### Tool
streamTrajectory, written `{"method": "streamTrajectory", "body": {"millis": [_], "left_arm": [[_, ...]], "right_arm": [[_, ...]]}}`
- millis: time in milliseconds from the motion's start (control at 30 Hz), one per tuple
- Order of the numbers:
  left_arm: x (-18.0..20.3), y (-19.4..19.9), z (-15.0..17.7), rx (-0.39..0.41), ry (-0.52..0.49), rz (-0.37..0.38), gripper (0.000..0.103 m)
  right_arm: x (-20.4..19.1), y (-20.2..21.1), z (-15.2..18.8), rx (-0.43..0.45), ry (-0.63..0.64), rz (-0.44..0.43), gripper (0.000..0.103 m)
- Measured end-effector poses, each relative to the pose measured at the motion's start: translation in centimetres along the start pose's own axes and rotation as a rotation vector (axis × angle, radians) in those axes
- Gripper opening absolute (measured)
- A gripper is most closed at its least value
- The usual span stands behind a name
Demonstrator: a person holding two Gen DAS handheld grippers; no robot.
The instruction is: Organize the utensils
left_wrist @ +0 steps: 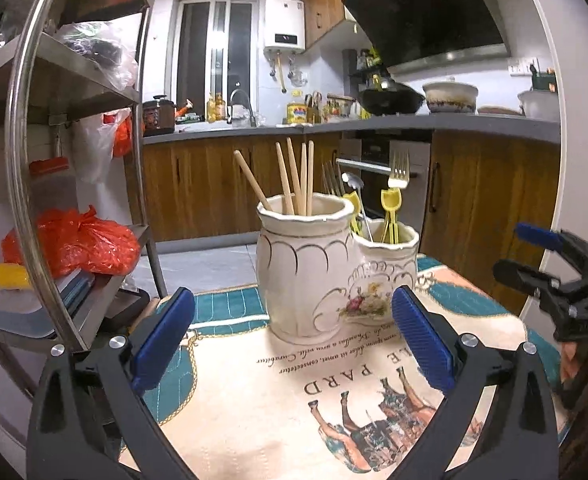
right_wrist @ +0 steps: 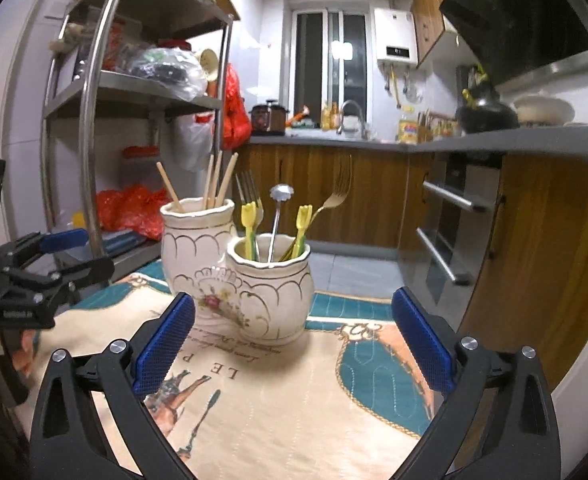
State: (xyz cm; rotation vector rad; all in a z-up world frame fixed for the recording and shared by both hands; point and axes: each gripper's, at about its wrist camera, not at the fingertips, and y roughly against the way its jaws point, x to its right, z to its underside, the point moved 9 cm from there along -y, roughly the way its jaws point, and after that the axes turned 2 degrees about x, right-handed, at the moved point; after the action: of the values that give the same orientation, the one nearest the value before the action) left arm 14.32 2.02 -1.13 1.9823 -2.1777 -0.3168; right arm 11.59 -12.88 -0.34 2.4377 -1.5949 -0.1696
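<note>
Two white ceramic jars stand side by side on a printed cloth. The taller jar (left_wrist: 303, 268) holds several wooden chopsticks (left_wrist: 294, 178). The shorter jar (left_wrist: 386, 272) holds metal forks (left_wrist: 399, 170), yellow plastic forks (left_wrist: 391, 208) and a small metal spoon (left_wrist: 352, 181). My left gripper (left_wrist: 292, 340) is open and empty, just in front of the jars. In the right wrist view the taller jar (right_wrist: 196, 248) and shorter jar (right_wrist: 272, 292) stand ahead of my right gripper (right_wrist: 294, 340), which is open and empty. Each gripper shows in the other's view: the right one (left_wrist: 546, 268), the left one (right_wrist: 54, 260).
The cloth (left_wrist: 278, 400) covers a small table. A metal shelf rack (left_wrist: 74, 128) with red plastic bags (left_wrist: 74, 242) stands to the left. Wooden kitchen cabinets (left_wrist: 486, 208) and a grey counter (left_wrist: 334, 126) lie behind. The oven handle (right_wrist: 450, 196) is at the right.
</note>
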Motion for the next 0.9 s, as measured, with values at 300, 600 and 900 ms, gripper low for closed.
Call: {"method": "streamTrajectory", "body": {"millis": [300,600,900], "left_arm": [[0.27,0.68,-0.41,0.039,-0.005,0.018,0.097],[0.31,0.94,-0.36,0.046,0.001,0.001,0.097],[-0.17,0.72,-0.34,0.032,0.015,-0.007,0.097]], "right_arm": [[0.91,-0.27,0.17,-0.018,-0.038,0.029,0.098],[0.45,-0.18,0.13,-0.006,-0.039,0.013,0.098],[0.46,-0.12,0.12,-0.006,-0.039,0.013,0.098]]}}
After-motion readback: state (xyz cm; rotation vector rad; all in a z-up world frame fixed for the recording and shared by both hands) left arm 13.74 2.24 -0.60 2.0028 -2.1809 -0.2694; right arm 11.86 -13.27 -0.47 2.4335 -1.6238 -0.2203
